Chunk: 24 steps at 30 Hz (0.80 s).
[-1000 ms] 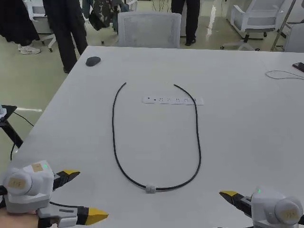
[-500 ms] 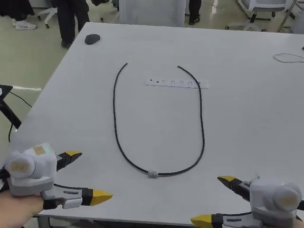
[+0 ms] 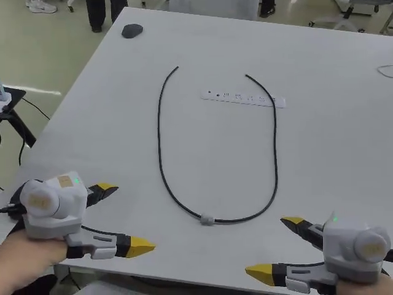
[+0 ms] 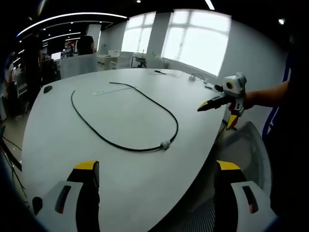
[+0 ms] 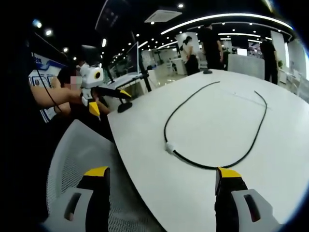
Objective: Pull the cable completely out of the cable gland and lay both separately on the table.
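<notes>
So the small grey cable gland [image 3: 207, 219] sits threaded at the bottom of the thin black cable's [image 3: 159, 123] U on the white table [image 3: 215, 153], white power strip [image 3: 243, 98] well beyond the gland, and the yellow-tipped left gripper [image 3: 132, 216] and right gripper [image 3: 267, 245] hang wide open and empty either side of the gland, clear of it.

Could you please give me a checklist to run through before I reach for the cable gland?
1. Open, empty left tool: ok.
2. Open, empty right tool: ok.
3. The cable gland lies between both tools with nothing on it: ok.
4. The cable pulled out of the cable gland: not ok, it is threaded through.
5. The cable free of the power strip: cannot tell, it crosses the strip's right end.
6. Bare table inside the loop for laying parts: ok.
</notes>
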Available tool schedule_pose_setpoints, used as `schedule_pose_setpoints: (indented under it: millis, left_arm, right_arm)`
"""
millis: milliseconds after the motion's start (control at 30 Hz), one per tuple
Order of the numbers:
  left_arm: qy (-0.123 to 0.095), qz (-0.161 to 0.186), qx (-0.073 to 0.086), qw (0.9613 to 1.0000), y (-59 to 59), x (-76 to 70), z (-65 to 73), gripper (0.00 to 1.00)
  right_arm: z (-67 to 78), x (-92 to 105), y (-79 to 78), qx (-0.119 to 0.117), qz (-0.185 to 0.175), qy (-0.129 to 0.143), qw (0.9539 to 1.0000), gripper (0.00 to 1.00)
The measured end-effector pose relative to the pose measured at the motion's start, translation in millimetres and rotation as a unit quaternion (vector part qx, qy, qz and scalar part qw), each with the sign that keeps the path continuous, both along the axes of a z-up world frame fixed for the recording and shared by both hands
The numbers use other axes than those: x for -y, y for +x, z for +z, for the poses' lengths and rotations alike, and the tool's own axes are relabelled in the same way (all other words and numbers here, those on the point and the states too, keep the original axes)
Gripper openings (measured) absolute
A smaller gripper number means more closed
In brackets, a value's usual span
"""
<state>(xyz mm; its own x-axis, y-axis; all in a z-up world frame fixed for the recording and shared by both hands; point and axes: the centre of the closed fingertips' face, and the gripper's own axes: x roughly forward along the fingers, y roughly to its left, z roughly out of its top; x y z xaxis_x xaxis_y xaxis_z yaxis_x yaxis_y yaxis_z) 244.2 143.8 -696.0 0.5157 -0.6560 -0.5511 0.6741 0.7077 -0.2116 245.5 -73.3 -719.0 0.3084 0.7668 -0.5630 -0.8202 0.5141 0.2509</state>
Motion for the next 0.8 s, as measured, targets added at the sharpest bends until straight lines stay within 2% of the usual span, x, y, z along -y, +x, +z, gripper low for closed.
schedule_pose_setpoints:
  millis: [133,200,267,333,400,467,533,567,633,667,733,800]
  left_arm:
    - [0.000,-0.008,-0.002,1.0000,-0.8,1.7,-2.2,0.98]
    - [0.001,-0.007,-0.005,1.0000,-0.6,1.9,-2.8,0.98]
    - [-0.005,-0.005,-0.001,1.0000,1.3,3.1,-1.9,0.98]
    - [-0.006,-0.004,-0.003,1.0000,1.8,3.1,-4.6,0.98]
    - [-0.008,-0.004,-0.003,1.0000,0.6,3.6,-5.9,0.98]
    - [-0.008,-0.008,-0.006,0.9999,-2.5,4.7,-8.1,0.98]
    - [-0.003,-0.008,0.000,1.0000,-3.3,2.7,-9.5,0.97]
    - [-0.007,-0.003,0.001,1.0000,-2.7,1.1,-10.1,0.97]
    - [-0.037,0.013,-0.010,0.9992,-1.9,1.6,-9.2,0.98]
    - [-0.038,0.012,-0.017,0.9990,-2.8,0.9,-11.1,0.99]
    - [-0.024,0.008,-0.013,0.9996,-2.9,-1.5,-15.0,0.98]
    - [-0.019,0.004,-0.014,0.9997,-2.7,-2.7,-19.8,0.98]
  right_arm:
    - [4.4,-8.8,11.2,0.000,0.000,0.001,1.0000,0.85]
    - [6.5,-13.5,15.2,0.002,0.002,0.000,1.0000,0.85]
    - [6.2,-20.7,20.5,0.005,0.010,0.001,0.9999,0.85]
    - [0.3,-23.7,26.3,0.008,0.020,-0.016,0.9996,0.84]
    - [-2.4,-27.5,32.5,-0.001,0.021,-0.022,0.9995,0.83]
    - [-1.4,-33.4,38.2,0.002,0.030,-0.025,0.9993,0.80]
    - [-3.3,-38.4,43.5,0.008,0.037,-0.031,0.9988,0.78]
    - [-6.3,-41.3,47.2,0.011,0.043,-0.038,0.9983,0.77]
    - [-11.2,-46.9,53.0,0.010,0.050,-0.046,0.9976,0.76]
    - [-13.4,-48.1,55.9,0.011,0.052,-0.051,0.9972,0.75]
    - [-16.9,-53.6,59.8,0.012,0.063,-0.061,0.9961,0.74]
    - [-22.7,-57.0,63.4,0.016,0.077,-0.079,0.9938,0.72]
